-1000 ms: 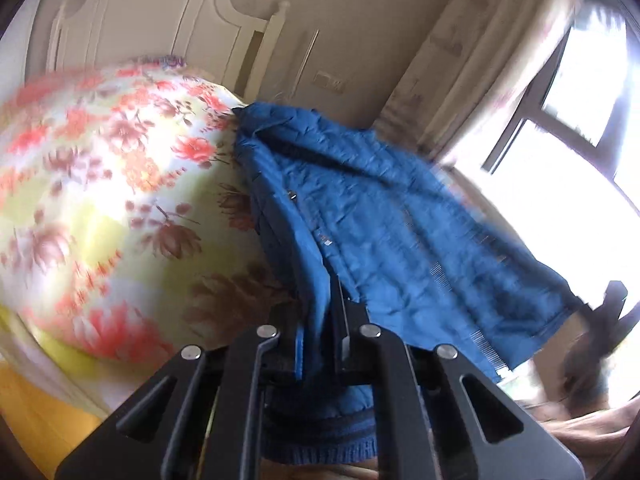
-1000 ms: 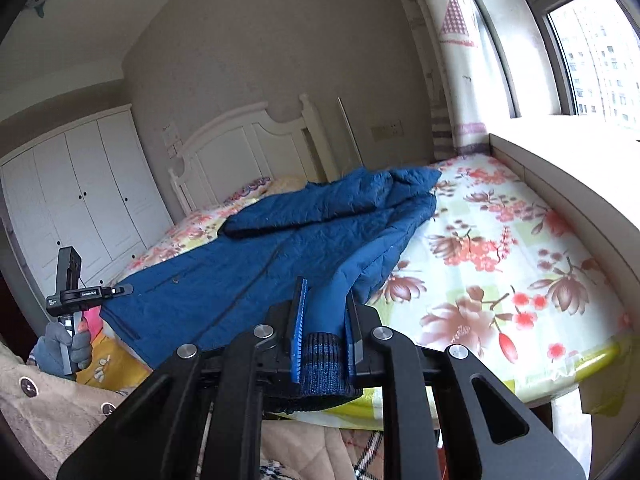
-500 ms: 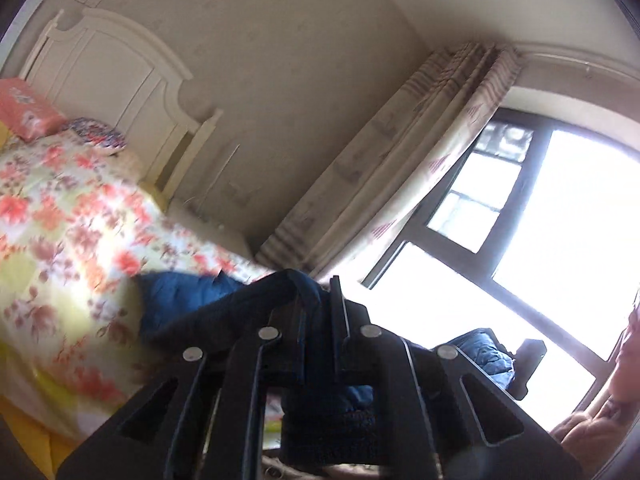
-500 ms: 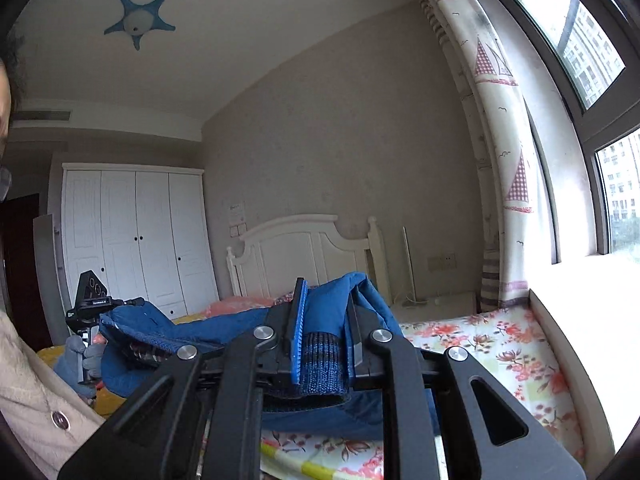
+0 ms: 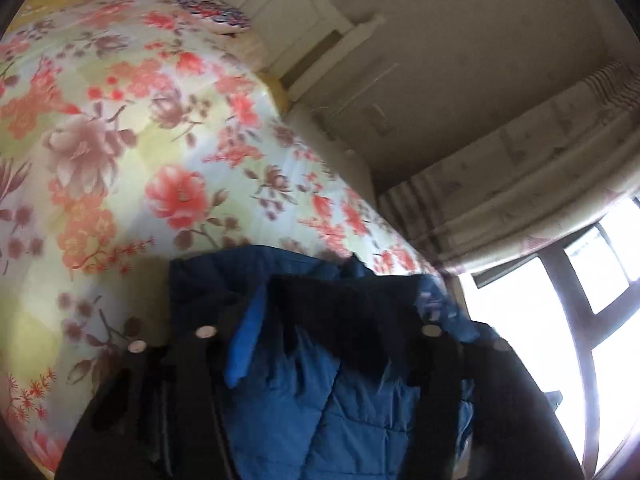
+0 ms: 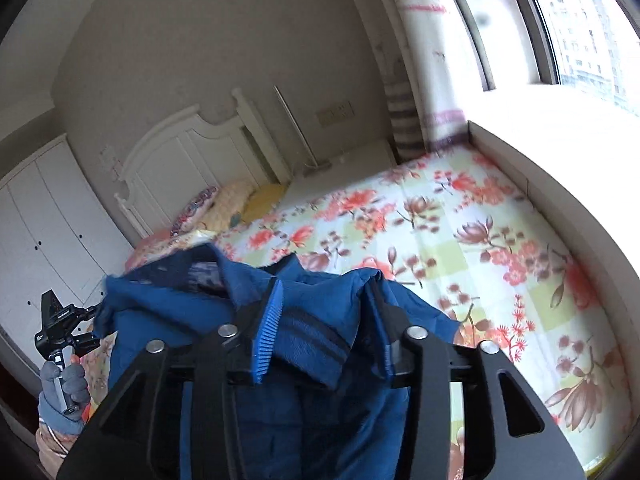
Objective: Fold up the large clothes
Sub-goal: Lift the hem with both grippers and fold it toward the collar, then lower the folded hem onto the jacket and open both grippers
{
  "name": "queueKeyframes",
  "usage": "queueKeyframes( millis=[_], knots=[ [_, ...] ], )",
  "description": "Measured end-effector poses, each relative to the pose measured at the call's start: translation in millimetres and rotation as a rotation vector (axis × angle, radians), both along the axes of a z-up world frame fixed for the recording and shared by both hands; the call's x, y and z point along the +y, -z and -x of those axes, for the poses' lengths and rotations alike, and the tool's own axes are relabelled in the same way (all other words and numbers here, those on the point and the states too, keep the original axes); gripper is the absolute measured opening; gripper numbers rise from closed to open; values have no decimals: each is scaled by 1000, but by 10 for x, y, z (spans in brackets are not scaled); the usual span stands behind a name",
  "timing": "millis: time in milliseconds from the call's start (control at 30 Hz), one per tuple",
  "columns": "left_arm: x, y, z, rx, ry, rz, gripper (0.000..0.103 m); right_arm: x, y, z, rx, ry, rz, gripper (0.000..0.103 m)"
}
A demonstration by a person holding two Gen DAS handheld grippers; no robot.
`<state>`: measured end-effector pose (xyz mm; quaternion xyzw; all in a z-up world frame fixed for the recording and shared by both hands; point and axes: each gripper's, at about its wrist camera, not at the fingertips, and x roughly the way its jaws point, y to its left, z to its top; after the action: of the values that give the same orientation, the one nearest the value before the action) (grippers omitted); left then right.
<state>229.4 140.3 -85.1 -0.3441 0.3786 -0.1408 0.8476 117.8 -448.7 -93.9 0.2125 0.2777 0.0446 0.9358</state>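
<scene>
A blue quilted jacket (image 5: pixel 320 380) with a dark knit hem lies bunched between the spread fingers of my left gripper (image 5: pixel 320 340), which is open. In the right wrist view the same jacket (image 6: pixel 304 332) drapes over my right gripper (image 6: pixel 324 320), whose fingers are also spread apart, with a striped knit cuff lying loose between them. The jacket hangs over the near edge of the floral bed (image 6: pixel 460 232). The left gripper and its gloved hand show at the far left of the right wrist view (image 6: pixel 60 332).
The bed with its floral sheet (image 5: pixel 120 140) fills both views, with pillows (image 6: pixel 224 204) by the white headboard (image 6: pixel 192 152). A white wardrobe (image 6: pixel 40 220) stands on the left. A window ledge (image 6: pixel 560 152) and curtain (image 6: pixel 420 80) run along the bed's right side.
Both grippers were shut on the jacket's knit edge and held it up high; they have swung down toward the bed and opened, and the jacket now lies loose over them.
</scene>
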Motion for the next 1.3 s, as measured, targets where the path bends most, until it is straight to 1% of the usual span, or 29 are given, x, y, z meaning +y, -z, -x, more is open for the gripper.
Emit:
queueKeyframes(
  millis=[33,67,133,200,267,333,400,467,533,600,633,667,700,733,767,800,833,867,900,967,1033,1100,1167,1233,1267,1300],
  knots=[
    [53,62,-2,0,-14,10,64,1,34,31,-5,-1,1,67],
    [118,110,10,-4,-24,21,67,-21,65,38,-15,-1,9,76],
    [226,150,45,-13,-46,5,71,-63,85,106,-25,9,54,76],
    [277,133,60,-27,-49,-46,73,-134,129,63,-5,9,95,76],
    [255,49,3,-42,-6,-110,75,-172,171,-32,28,-7,131,76],
    [108,-25,-98,-45,64,-185,78,-181,259,-127,70,-41,163,76],
    [-146,-37,-284,-42,141,-284,79,-195,389,-285,116,-88,156,76],
    [-357,-15,-402,-29,202,-362,81,-205,498,-419,151,-101,156,76],
    [-506,65,-571,4,237,-406,81,-207,568,-522,176,-111,146,76],
    [-620,201,-767,58,287,-408,81,-193,632,-600,194,-139,122,76],
    [-642,278,-831,78,299,-409,80,-175,650,-621,201,-150,122,74],
    [-663,361,-901,101,309,-409,77,-157,670,-622,207,-162,126,62],
    [-691,464,-958,128,326,-402,72,-133,690,-619,210,-174,134,49],
    [-717,508,-961,135,338,-394,47,-104,697,-596,201,-180,147,39],
    [-721,539,-935,126,339,-387,30,-69,669,-541,172,-176,169,21],
    [-722,517,-880,99,333,-389,22,-33,624,-487,148,-175,189,18],
    [-719,421,-739,29,323,-400,10,36,549,-404,118,-163,236,14],
    [-718,307,-602,-33,314,-406,8,118,450,-316,90,-152,286,11],
    [-707,165,-437,-99,300,-416,7,175,359,-258,68,-147,316,9],
    [-712,-109,-244,-166,296,-423,7,310,73,-102,1,-148,378,7],
    [-716,-352,-177,-201,289,-439,7,389,-217,-48,-67,-153,419,7],
    [-705,-582,-232,-215,266,-454,7,410,-416,-128,-98,-151,436,7],
    [-728,-688,-373,-217,242,-468,8,399,-489,-306,-94,-119,449,7],
    [-775,-631,-611,-185,218,-496,8,362,-433,-541,-60,-87,446,7],
    [-790,-535,-739,-156,210,-500,8,340,-335,-692,-26,-75,445,7],
    [-807,-377,-878,-116,207,-497,8,322,-218,-814,7,-67,448,7]
  ],
)
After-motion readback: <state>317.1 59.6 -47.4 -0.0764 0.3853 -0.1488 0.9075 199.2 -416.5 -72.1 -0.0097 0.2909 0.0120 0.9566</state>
